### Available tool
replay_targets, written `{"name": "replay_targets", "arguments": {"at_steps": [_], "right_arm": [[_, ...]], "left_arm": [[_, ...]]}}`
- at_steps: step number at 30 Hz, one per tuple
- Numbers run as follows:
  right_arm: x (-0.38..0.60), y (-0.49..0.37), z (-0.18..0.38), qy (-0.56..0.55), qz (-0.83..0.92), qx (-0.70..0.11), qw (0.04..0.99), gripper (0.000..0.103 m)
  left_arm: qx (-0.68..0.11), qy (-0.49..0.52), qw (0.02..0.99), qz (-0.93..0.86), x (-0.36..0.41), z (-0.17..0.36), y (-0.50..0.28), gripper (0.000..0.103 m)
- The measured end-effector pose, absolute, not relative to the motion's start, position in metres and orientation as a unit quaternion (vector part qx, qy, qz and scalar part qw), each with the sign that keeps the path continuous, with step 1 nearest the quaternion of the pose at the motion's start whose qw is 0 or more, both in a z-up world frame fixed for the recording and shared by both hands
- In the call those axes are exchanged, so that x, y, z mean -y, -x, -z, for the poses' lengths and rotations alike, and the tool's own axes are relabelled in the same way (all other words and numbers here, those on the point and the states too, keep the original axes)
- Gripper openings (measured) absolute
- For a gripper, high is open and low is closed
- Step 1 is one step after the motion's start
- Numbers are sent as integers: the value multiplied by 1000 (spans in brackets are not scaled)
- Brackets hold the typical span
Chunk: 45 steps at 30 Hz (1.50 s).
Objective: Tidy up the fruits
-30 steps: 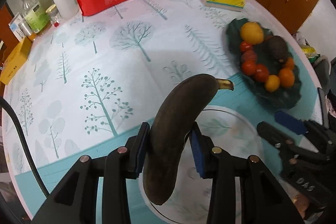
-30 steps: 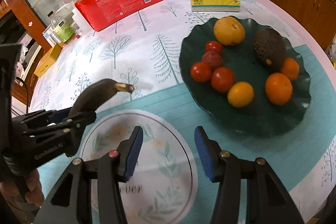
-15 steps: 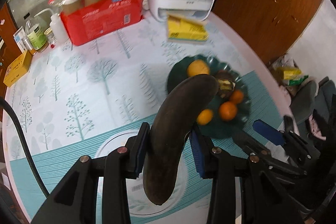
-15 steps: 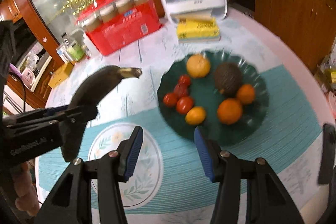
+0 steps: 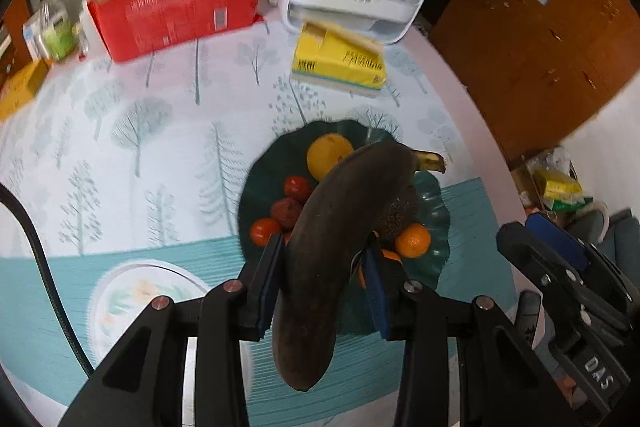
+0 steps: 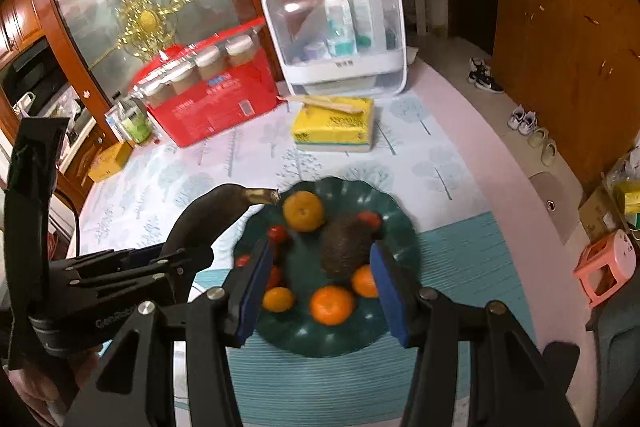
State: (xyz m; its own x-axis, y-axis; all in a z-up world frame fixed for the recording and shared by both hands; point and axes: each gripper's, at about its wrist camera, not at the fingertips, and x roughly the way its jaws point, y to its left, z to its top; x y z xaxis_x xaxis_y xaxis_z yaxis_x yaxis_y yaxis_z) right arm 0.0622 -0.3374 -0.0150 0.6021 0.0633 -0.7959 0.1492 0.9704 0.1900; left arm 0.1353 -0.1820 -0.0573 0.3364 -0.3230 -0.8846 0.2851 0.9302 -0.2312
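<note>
My left gripper [image 5: 324,283] is shut on a blackened overripe banana [image 5: 340,239] and holds it in the air over the near side of a dark green fruit plate [image 5: 256,179]. The plate holds oranges [image 5: 329,154], small tomatoes [image 5: 265,230] and an avocado [image 5: 400,211], partly hidden by the banana. In the right wrist view the banana [image 6: 212,215] hangs at the plate's [image 6: 396,227] left rim, held by the left gripper [image 6: 172,259]. My right gripper [image 6: 320,291] is open and empty, high above the plate; it shows in the left wrist view [image 5: 552,255].
A round white placemat [image 5: 120,307] lies left of the plate on a teal cloth. A yellow tissue pack [image 6: 334,125], a red carton of jars [image 6: 208,99] and a white storage box [image 6: 336,31] stand at the table's back. The table edge runs along the right.
Both grippers have risen and drawn back from the table. The left gripper has carried the banana rightward, from over the placemat to over the green plate.
</note>
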Motion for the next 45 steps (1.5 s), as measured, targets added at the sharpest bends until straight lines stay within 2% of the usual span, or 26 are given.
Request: {"name": "replay_targets", "arguments": {"at_steps": [11,24,27,32,45], "right_arm": [[370,-89,77,-103,-14,-504,858,52],[378,-107,101,-107,-35,-520,847,52],[376,-106,101,-102,-35,-518,848,52],[374,-105,96,-100,-33,-514,851,52],[346,-81,73,-67,-37,-500,863,52]], "left_arm": [[-609,106,779,109,211,142,-161,37],[-607,82,781,122,234,145,-167,36],[-597,71,788,133,233,136,-165,42],[-572,53,808,134,224,113,-160,60],[-548,41,829,103,174,86,-115,89]]}}
